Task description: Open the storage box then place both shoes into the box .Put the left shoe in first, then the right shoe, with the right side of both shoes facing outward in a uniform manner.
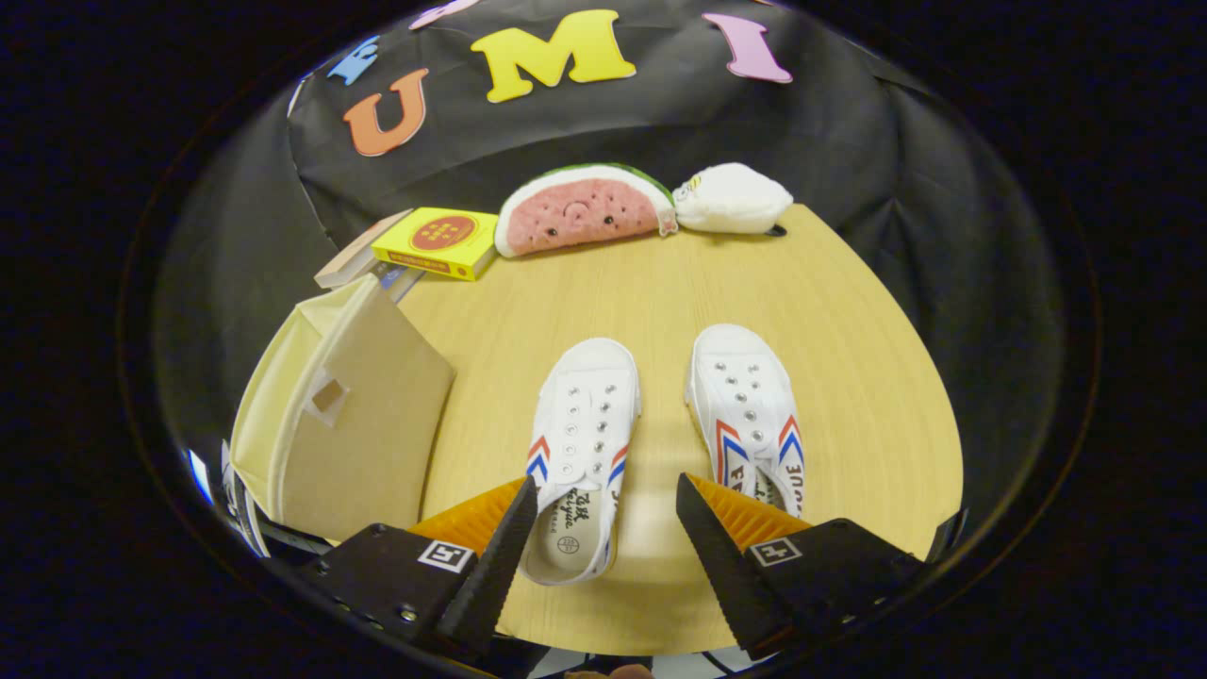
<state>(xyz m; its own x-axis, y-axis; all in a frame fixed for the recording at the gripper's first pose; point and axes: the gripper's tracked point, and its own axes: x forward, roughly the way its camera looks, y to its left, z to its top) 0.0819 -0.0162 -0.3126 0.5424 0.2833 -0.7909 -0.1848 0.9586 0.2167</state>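
Two white canvas shoes with red and blue stripes lie on the wooden table (754, 283), toes pointing away from me. The left shoe (580, 443) has its heel just between my fingers, close to the left finger. The right shoe (750, 410) lies ahead of the right finger, its heel hidden behind that finger. My gripper (605, 490) is open, hovering above the shoes with nothing held. The cream fabric storage box (330, 415) stands to the left of the shoes, its brown lid flap (377, 415) raised and leaning towards the shoes.
At the back of the table lie a yellow box (438, 242) on some books, a watermelon-slice plush (585, 207) and a white plush (734, 198). Bare tabletop stretches between the shoes and these items.
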